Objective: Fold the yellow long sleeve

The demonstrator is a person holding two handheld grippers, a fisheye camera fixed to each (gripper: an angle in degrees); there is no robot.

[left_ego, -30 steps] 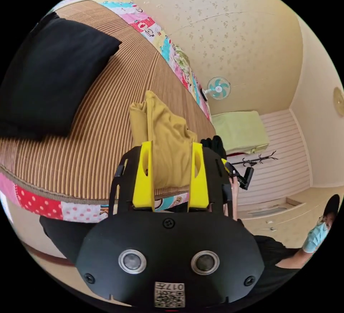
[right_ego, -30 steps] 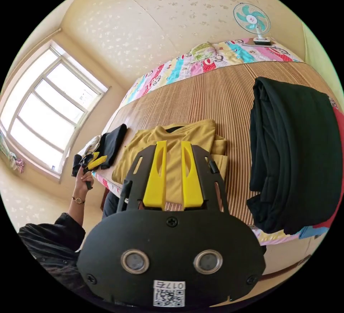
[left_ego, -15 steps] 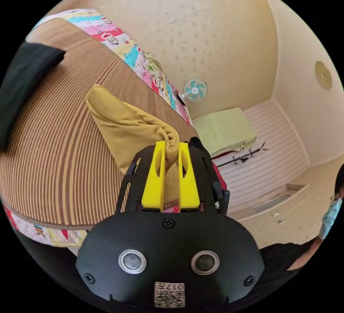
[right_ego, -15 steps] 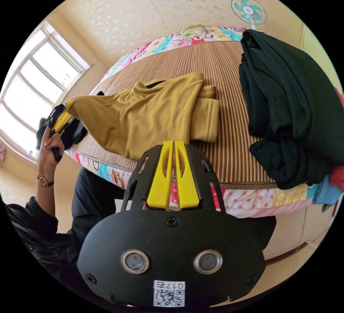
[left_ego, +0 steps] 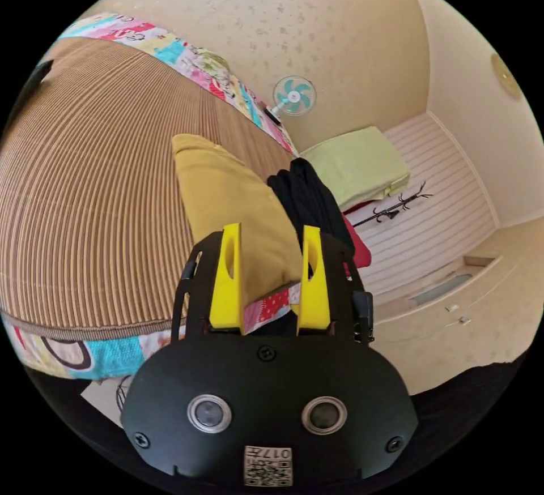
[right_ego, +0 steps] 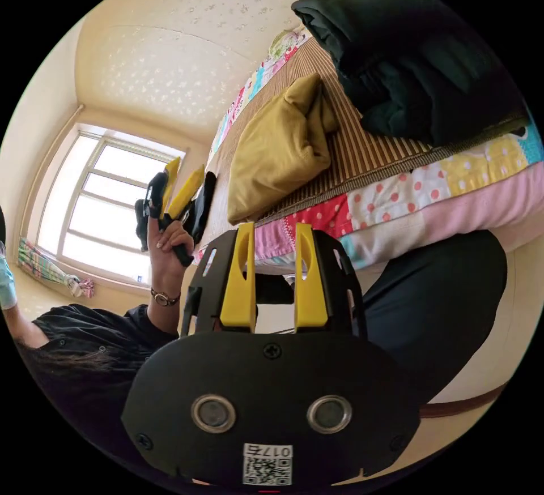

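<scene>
The yellow long sleeve (left_ego: 232,200) lies folded into a compact bundle on the striped bed mat (left_ego: 96,189), close to the bed's near edge. My left gripper (left_ego: 271,234) is open, its yellow jaws apart just off that edge, with the cloth seen between them but not touched. In the right gripper view the same yellow long sleeve (right_ego: 283,144) rests on the striped bed mat (right_ego: 368,149). My right gripper (right_ego: 271,231) is open below the bed's edge, holding nothing. The left gripper (right_ego: 182,178) shows there too, raised in a person's hand, jaws apart.
A pile of dark clothes (right_ego: 419,47) sits beside the yellow bundle, seen also as dark clothes (left_ego: 309,200). A patchwork sheet (right_ego: 430,195) hangs over the bed's edge. A fan (left_ego: 293,95) stands at the far side. The person's dark-clothed body (right_ego: 85,348) is close by the window (right_ego: 102,200).
My left gripper let go of the yellow cloth and opened; the lifted part now lies folded over on the bundle. My right gripper opened and dropped below the bed's edge.
</scene>
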